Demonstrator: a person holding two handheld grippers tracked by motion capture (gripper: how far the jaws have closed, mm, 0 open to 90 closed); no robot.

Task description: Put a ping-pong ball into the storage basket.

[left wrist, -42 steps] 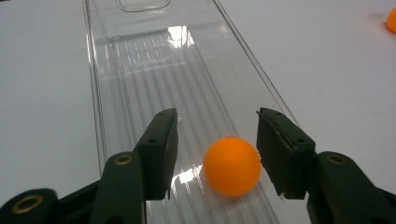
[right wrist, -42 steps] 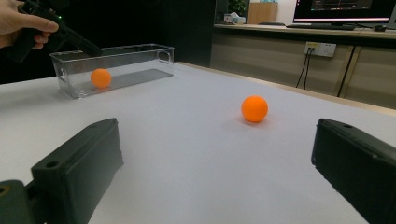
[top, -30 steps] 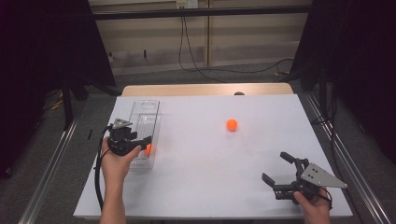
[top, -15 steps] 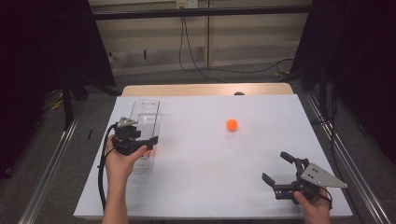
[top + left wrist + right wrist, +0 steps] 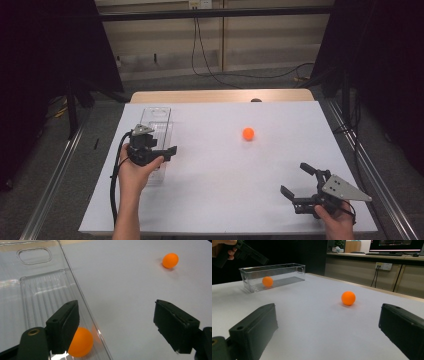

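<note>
Table: white top, it carries all the things.
Box: clear plastic, long, on the left part of the table.
Left gripper: above the near end of the box; its jaws have just been opening, they are released, nothing between them.
Right gripper: far right of the box, at the near edge; jaws spread wide, holding nothing.
Ball in box: orange, on the box floor at its near end, under the left gripper.
Second ball: orange, on the table right of the box, well apart.

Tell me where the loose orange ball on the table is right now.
In the high view the ball sits on the white table, right of the clear bin and far from both hand-held grippers, nearer the table's far edge.
</note>
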